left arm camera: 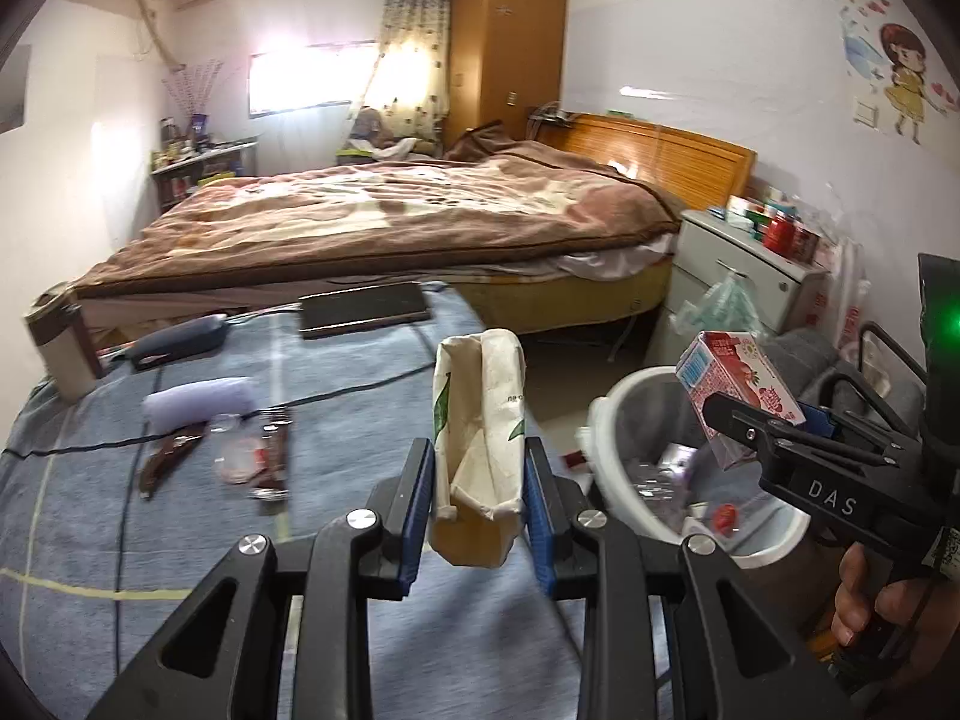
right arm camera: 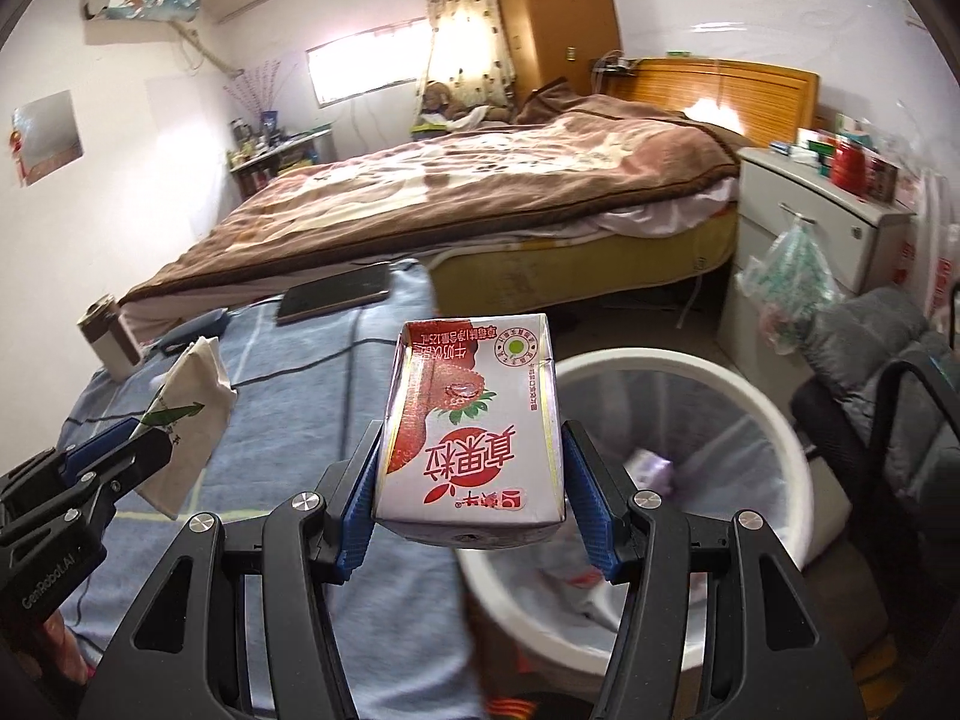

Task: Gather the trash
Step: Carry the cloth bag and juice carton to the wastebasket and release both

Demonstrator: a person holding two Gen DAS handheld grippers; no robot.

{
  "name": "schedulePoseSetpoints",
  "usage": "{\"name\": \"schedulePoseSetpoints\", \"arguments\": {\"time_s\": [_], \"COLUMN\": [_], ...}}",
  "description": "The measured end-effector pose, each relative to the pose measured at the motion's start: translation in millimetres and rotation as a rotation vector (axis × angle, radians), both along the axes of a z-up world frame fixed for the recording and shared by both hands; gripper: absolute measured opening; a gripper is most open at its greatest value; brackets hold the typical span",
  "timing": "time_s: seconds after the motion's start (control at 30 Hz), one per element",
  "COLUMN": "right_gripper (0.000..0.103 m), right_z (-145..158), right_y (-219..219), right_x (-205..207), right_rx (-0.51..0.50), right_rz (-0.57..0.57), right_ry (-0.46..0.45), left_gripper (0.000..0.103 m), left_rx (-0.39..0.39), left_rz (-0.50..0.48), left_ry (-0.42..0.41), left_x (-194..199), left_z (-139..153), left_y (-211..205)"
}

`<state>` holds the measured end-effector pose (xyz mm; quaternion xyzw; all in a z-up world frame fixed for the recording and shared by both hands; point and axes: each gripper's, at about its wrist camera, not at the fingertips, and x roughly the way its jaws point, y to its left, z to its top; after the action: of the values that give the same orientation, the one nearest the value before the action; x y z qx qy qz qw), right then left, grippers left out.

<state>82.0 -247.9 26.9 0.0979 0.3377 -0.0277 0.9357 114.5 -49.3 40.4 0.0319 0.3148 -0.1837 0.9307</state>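
My left gripper (left arm camera: 479, 474) is shut on a crumpled white paper carton with green leaf print (left arm camera: 480, 420), held above the blue cloth table edge. It also shows in the right wrist view (right arm camera: 186, 414). My right gripper (right arm camera: 471, 480) is shut on a pink strawberry milk carton (right arm camera: 474, 426), held at the near rim of the white trash bin (right arm camera: 780, 420). In the left wrist view the pink carton (left arm camera: 738, 384) hangs over the bin (left arm camera: 606, 450), which holds several pieces of trash.
On the blue cloth table (left arm camera: 180, 540) lie wrappers (left arm camera: 258, 450), a lilac roll (left arm camera: 198, 399), a dark case (left arm camera: 174, 342), a tablet (left arm camera: 363, 307) and a cup (left arm camera: 57, 342). A bed (left arm camera: 390, 210) stands behind, a white cabinet (left arm camera: 732, 276) and a chair (right arm camera: 888, 396) right.
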Motion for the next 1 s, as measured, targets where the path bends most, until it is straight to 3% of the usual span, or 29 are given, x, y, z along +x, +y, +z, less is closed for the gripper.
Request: {"name": "schedulePoseSetpoints", "arguments": {"time_s": [0.27, 0.6, 1.0], "right_gripper": [0.058, 0.058, 0.059], "right_z": [-8.6, -34.7, -54.0], "right_y": [-43.6, -81.3, -95.8], "right_x": [-7.7, -6.7, -5.7], "right_rx": [0.0, -0.001, -0.048], "right_rz": [-0.069, -0.115, -0.112], "right_ry": [0.026, 0.109, 0.196], "left_gripper": [0.03, 0.031, 0.037], "left_rx": [0.013, 0.025, 0.029], "left_rz": [-0.102, -0.179, -0.233], "left_ry": [0.019, 0.093, 0.149], "left_x": [1.0, 8.2, 6.6], "left_z": [-4.9, -31.7, -48.1], "left_y": [-55.8, -115.7, -148.8]}}
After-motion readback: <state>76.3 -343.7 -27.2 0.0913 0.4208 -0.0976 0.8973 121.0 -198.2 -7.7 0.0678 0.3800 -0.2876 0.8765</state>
